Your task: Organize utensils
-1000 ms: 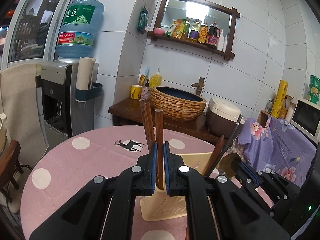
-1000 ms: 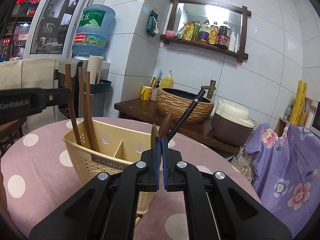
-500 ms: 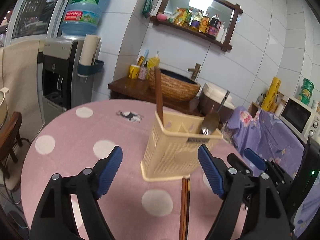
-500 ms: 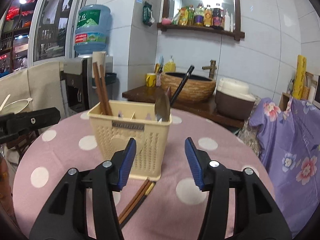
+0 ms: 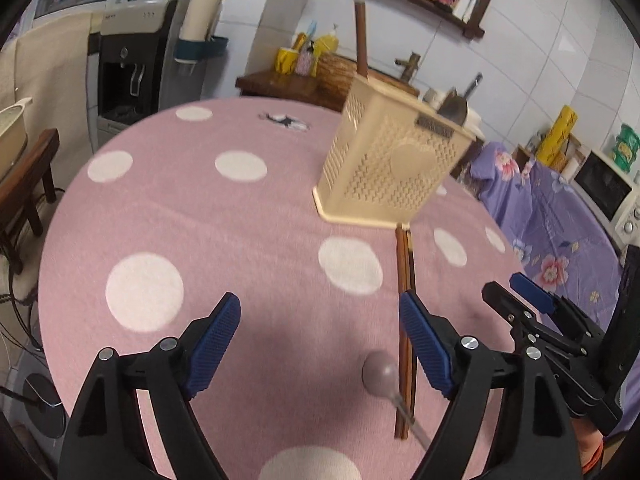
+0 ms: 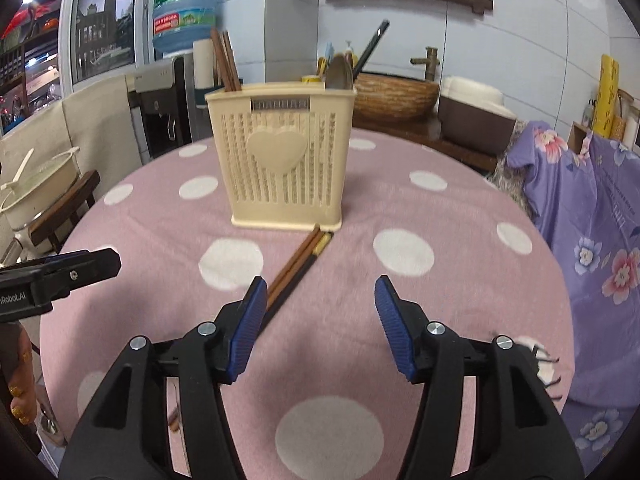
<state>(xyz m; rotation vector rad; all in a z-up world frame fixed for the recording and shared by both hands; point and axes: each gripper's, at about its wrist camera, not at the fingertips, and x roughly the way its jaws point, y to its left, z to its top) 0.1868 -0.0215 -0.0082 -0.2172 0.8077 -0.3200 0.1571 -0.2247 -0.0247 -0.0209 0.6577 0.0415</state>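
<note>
A cream perforated utensil holder [image 6: 284,160] stands on the pink dotted table [image 6: 400,216]. It holds brown chopsticks [image 6: 224,60] on the left and a spoon [image 6: 340,72] with a dark handle on the right. A loose pair of chopsticks [image 6: 296,268] lies on the cloth in front of it. My right gripper [image 6: 320,328] hangs just behind their near end, its jaws opening with nothing between them. My left gripper [image 5: 320,344] is open and empty. Beside its right finger lie the loose chopsticks [image 5: 404,300] and a round grey-headed utensil [image 5: 380,370].
A flowered purple cloth [image 6: 580,240] drapes furniture right of the table. A wooden chair [image 6: 64,208] with a pot stands at the left. Behind are a water dispenser [image 5: 132,64] and a basin counter [image 6: 396,96]. Something dark and pronged [image 6: 542,356] lies at the table's right edge.
Both grippers were shut on utensils standing in the holder. They have let go, opened wide, drawn back from the holder and tipped down toward the cloth.
</note>
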